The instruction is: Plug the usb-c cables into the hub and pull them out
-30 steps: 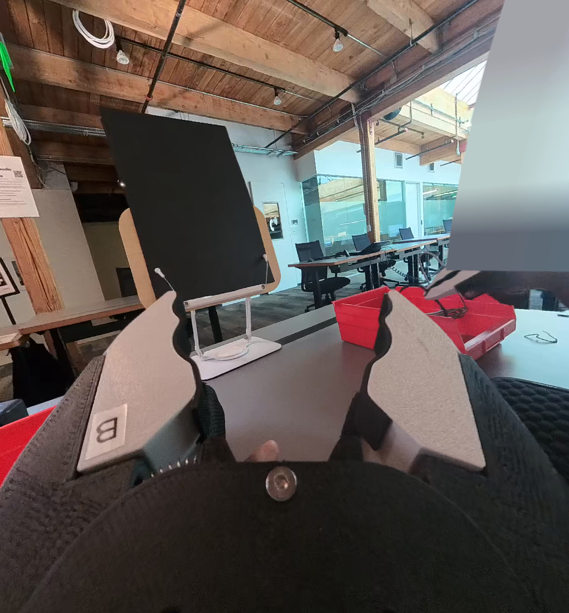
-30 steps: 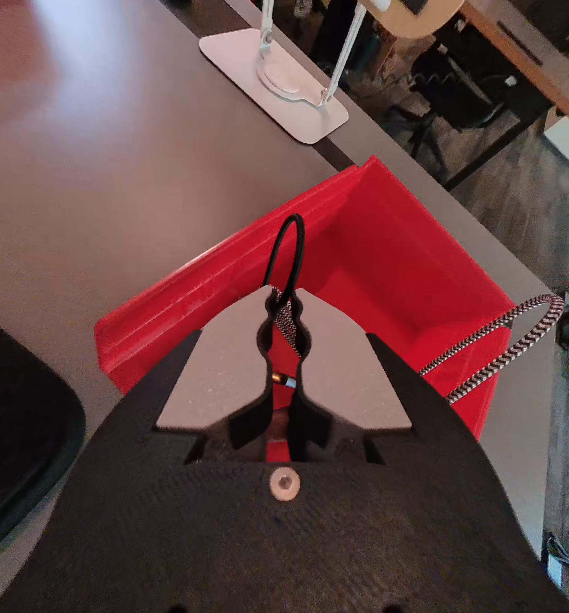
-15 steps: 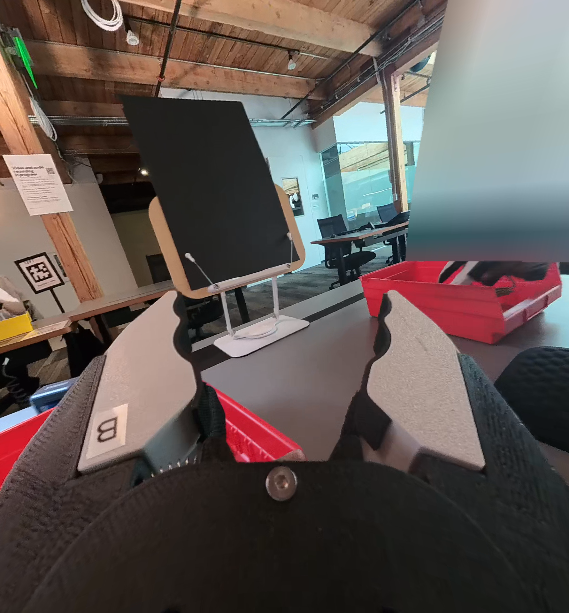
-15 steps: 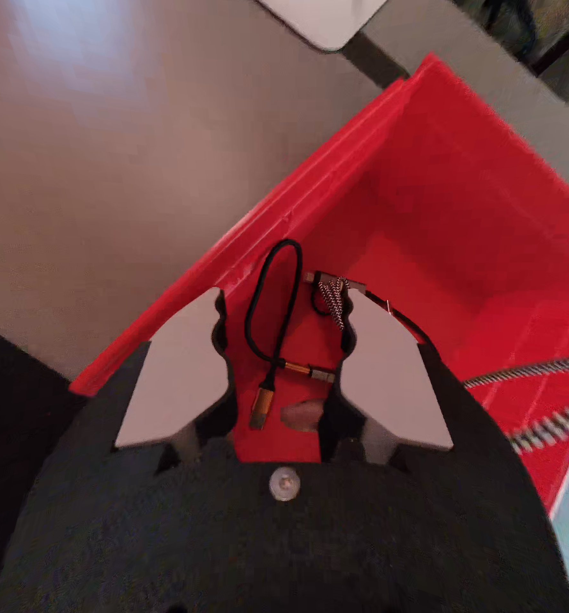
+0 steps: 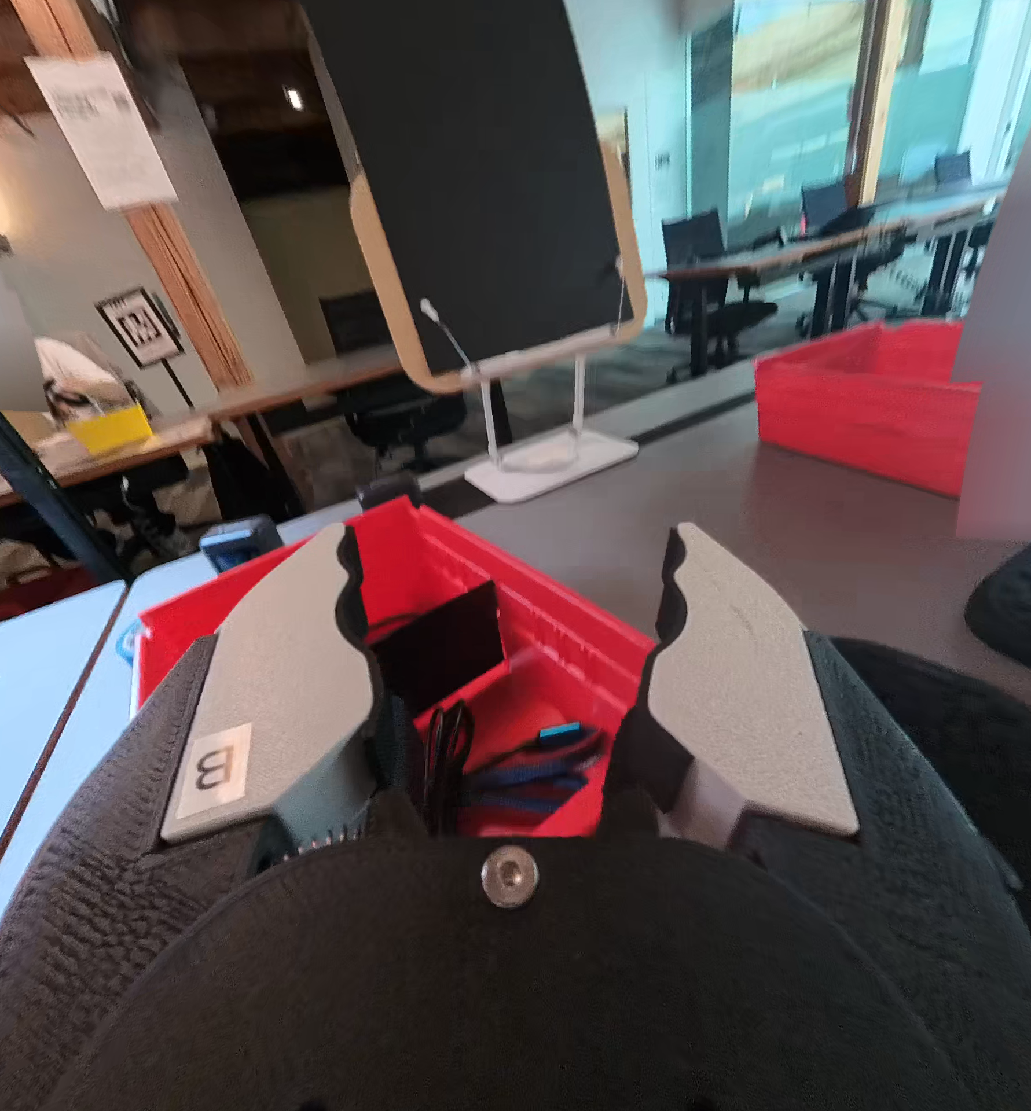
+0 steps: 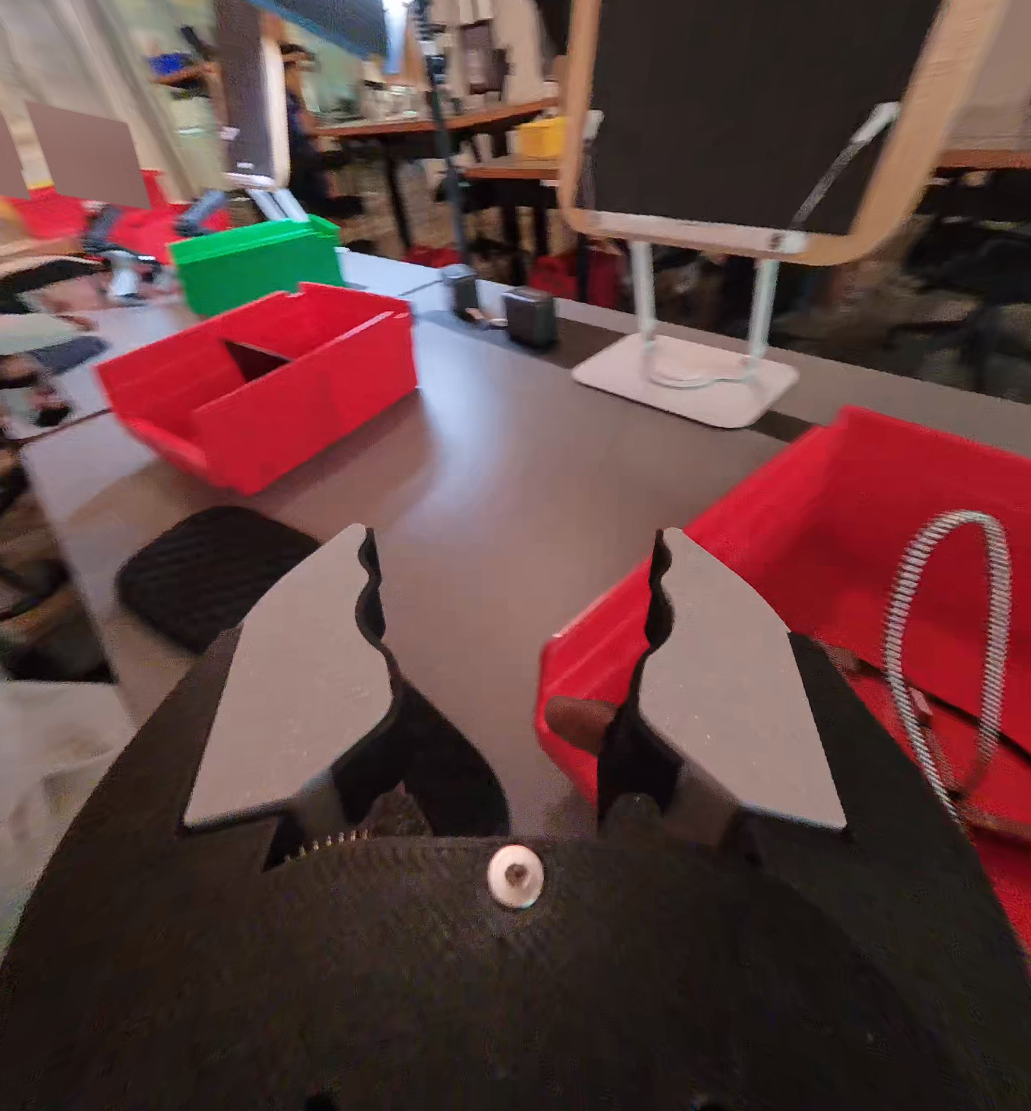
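Observation:
My left gripper (image 5: 510,541) is open and empty, hovering over a red bin (image 5: 561,607) that has a black divider (image 5: 440,643). In the bin lie a thin black cable (image 5: 446,745) and a blue braided cable (image 5: 531,775) with a blue plug (image 5: 561,732). My right gripper (image 6: 511,535) is open and empty over the dark table. Just to its right is a second red bin (image 6: 801,541), which holds a black-and-white braided cable (image 6: 946,601) standing in a loop and a thin black cable (image 6: 982,721). I cannot pick out a hub.
A black board on a white stand (image 6: 687,379) stands at the table's far edge. The divided red bin (image 6: 296,397) and a green bin (image 6: 254,264) sit far left in the right wrist view. A black mat (image 6: 212,571) lies near my right gripper. Two small dark blocks (image 6: 528,321) stand by the edge.
My right gripper opened, let the cables go into the right red bin, and swung up and away. My left gripper moved left and tilted down over the divided red bin.

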`<action>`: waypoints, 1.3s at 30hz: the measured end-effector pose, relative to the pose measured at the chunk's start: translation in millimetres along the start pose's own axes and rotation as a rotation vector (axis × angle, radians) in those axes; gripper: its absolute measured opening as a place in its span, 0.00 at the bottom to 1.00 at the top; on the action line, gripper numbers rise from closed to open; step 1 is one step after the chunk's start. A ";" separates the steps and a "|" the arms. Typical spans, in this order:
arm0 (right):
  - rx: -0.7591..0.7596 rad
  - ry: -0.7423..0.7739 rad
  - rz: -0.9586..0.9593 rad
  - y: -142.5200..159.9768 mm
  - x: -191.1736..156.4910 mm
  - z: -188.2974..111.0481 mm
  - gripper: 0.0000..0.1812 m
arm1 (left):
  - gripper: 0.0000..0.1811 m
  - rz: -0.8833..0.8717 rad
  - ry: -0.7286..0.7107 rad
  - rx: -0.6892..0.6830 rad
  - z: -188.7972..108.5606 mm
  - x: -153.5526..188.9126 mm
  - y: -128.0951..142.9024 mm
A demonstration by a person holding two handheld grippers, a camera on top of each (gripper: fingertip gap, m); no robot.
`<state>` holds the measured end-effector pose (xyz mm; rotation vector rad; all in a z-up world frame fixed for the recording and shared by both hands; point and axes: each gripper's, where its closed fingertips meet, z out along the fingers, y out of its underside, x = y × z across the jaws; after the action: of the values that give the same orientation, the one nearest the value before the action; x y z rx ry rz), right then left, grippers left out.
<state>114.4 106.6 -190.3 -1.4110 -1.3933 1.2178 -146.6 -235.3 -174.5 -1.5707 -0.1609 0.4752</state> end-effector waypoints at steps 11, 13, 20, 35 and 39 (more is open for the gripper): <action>0.211 -0.522 -0.055 1.0 -126.1 20.3 0.43 | 0.31 0.403 0.364 -0.569 87.8 -51.8 45.0; 0.205 -0.608 -0.054 12.0 -143.8 22.0 0.42 | 0.26 0.707 0.426 -0.673 116.7 -74.1 74.6; 0.167 -0.547 -0.029 26.9 -134.3 34.4 0.38 | 0.21 0.843 0.730 -0.908 169.1 -86.1 167.6; 0.113 -0.327 -0.121 43.3 -96.0 32.5 0.35 | 0.02 0.906 0.572 -1.109 167.8 -120.2 190.9; 0.095 -0.329 -0.147 47.6 -99.1 34.9 0.35 | 0.02 0.865 0.412 -0.988 148.2 -136.9 131.2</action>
<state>98.1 1.3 -234.4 -1.0558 -1.6058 1.4429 -352.7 -160.9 -274.1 -2.6617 0.7437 0.7792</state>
